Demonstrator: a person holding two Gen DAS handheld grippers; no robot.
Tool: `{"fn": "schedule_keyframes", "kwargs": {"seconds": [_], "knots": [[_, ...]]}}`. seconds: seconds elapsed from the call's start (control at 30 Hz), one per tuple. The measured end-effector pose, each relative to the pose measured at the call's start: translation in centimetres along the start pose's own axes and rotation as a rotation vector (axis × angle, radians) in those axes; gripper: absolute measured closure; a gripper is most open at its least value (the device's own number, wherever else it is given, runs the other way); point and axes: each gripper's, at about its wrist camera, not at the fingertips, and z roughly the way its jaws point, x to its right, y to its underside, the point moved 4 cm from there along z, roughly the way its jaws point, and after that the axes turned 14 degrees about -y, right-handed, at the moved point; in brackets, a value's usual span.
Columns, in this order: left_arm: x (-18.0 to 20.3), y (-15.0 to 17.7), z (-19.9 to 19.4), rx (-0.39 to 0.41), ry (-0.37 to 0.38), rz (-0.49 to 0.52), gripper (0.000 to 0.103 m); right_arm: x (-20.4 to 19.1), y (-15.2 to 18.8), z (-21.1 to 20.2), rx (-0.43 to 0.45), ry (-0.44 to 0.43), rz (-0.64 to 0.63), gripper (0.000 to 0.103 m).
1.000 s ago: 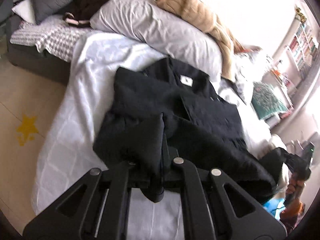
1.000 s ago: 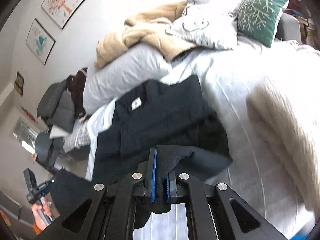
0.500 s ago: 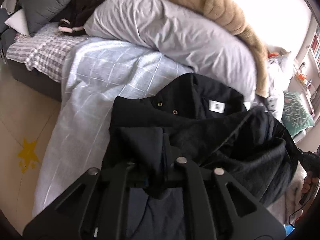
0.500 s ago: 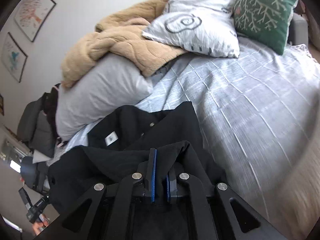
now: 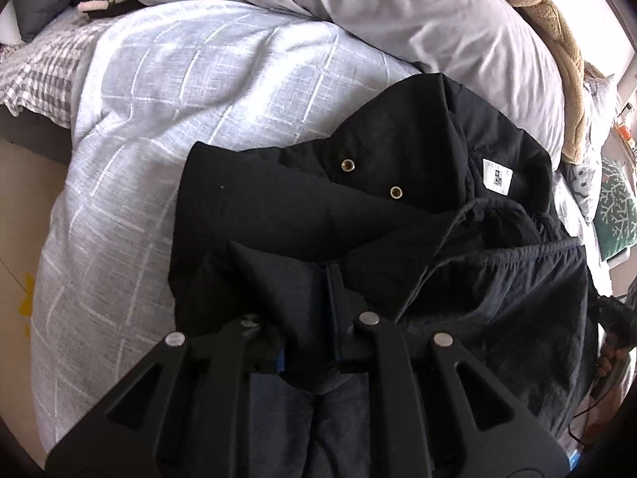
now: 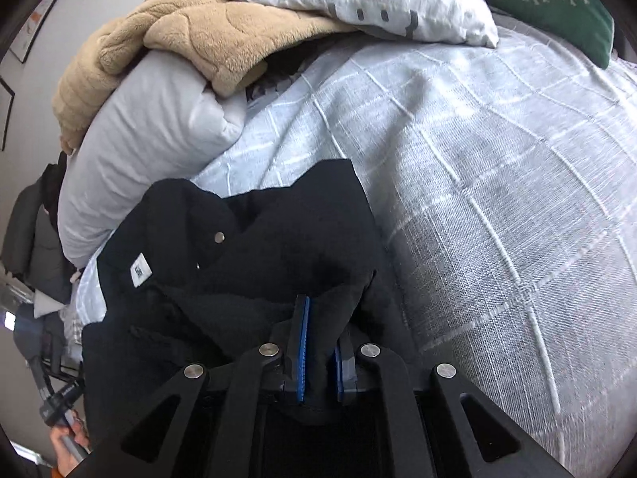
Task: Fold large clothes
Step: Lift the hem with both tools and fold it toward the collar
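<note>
Both jaws clamped on black jacket hem, pale bedspread open rightward

- This is a bedroom in a home.
- A bed has a pale blue-grey cover with white lines.
- A big grey pillow and a fluffy tan blanket lie on it.
- Framed pictures hang on the wall.
</note>
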Motion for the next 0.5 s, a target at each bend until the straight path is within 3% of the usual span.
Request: {"fn": "schedule_keyframes", "kwargs": {"seconds": [0.07,0.13,0.27,0.3,0.37,0.43,0.5], "knots": [[-0.2,0.0,-0.5,-0.025,0.024,0.008,0.080,0.0,-0.1,-0.1,-0.010,-0.005,-0.001,0.093],[-0.7,0.0,-1.5,-0.045,0.038,0.029,0.052,-0.2,-0.3,-0.3,-0.028,-0.009,0.003,0.092],[-2.4,-0.6,-4.5,-0.015,0.020,0.054,0.025,-0.6,-1.0,-1.7,-0.050,-0.029,0.021,0.082],[-2.9,-0.7,-5.2,-0.008,-0.002,0.061,0.021,-0.7,-1.2,-2.2,-0.053,-0.032,0.024,0.078],[-3.9,-0.9,-6.7,0.021,-0.030,0.086,0.021,-0.9,-1.6,-3.4,-0.044,-0.037,0.036,0.053],[-4.4,-0.8,-7.6,0.039,-0.040,0.107,0.021,-1.1,-2.2,-5.2,-0.007,-0.041,0.038,0.040],[-4.6,-0.7,-8.2,0.062,-0.052,0.129,0.021,-1.5,-2.9,-7.0,0.034,-0.037,0.022,0.039]]}}
